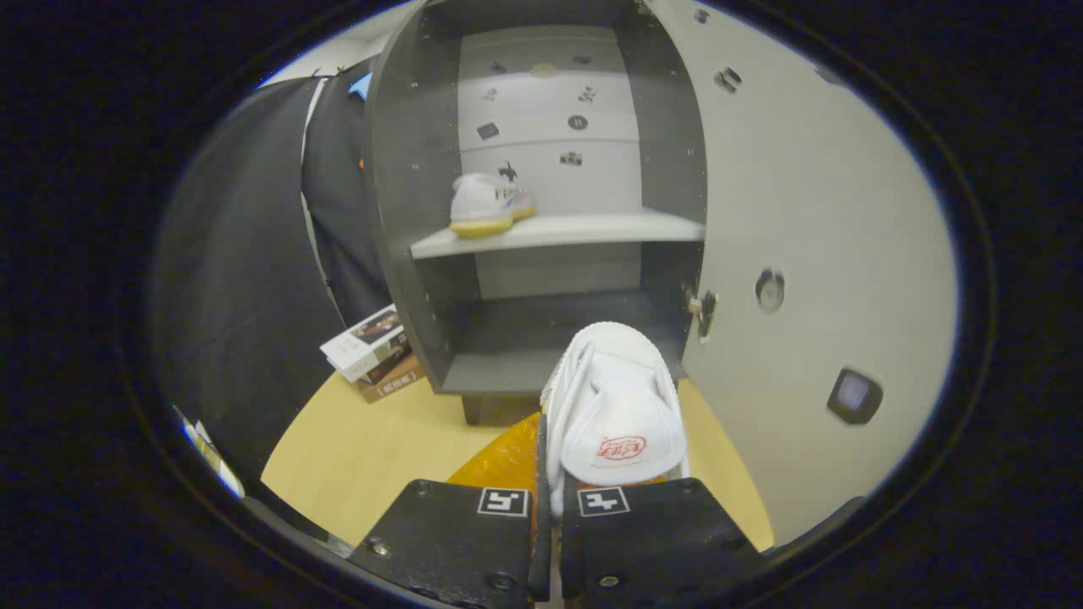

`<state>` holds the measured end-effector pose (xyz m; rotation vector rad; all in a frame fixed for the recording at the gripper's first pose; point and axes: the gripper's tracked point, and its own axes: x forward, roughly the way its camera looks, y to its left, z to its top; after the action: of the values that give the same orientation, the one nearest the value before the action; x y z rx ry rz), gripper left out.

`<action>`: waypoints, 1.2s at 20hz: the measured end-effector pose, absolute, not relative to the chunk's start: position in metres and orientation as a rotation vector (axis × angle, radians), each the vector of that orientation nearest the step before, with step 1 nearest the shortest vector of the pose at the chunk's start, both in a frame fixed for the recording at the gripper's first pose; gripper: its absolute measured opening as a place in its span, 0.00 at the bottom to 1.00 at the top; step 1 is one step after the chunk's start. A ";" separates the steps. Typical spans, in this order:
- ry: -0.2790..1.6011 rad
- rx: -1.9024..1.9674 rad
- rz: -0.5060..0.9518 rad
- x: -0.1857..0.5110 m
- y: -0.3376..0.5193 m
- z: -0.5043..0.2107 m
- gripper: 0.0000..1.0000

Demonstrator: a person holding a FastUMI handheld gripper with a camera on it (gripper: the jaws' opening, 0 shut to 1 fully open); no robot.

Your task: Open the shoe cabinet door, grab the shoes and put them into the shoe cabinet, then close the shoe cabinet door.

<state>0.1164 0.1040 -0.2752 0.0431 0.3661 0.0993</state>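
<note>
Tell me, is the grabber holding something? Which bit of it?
Yes. The gripper is shut on the white shoe, pinching the side wall of its opening near the heel, with the toe pointing toward the open cabinet.

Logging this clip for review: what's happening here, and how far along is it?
A hand-held gripper has its fingers shut on a white shoe, pinching its side wall and carrying it toward the open shoe cabinet. The cabinet door is swung open to the right. A matching shoe already sits on the upper shelf, at its left end. The held shoe is just in front of the lower compartment, not yet set down. Some boxes lie on the floor left of the cabinet.
</note>
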 end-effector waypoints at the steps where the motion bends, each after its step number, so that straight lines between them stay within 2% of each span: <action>1: 0.342 0.030 0.103 0.123 0.105 -0.257 0.08; 6: 0.259 -0.007 0.084 0.167 0.096 -0.185 0.08; 12: 0.207 -0.072 0.075 0.242 0.083 -0.133 0.08; 18: 0.205 -0.117 0.083 0.325 0.080 -0.112 0.08; 24: 0.258 -0.167 0.097 0.391 0.092 -0.122 0.08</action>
<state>0.3912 0.0921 -0.1217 -0.1669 0.2578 0.0967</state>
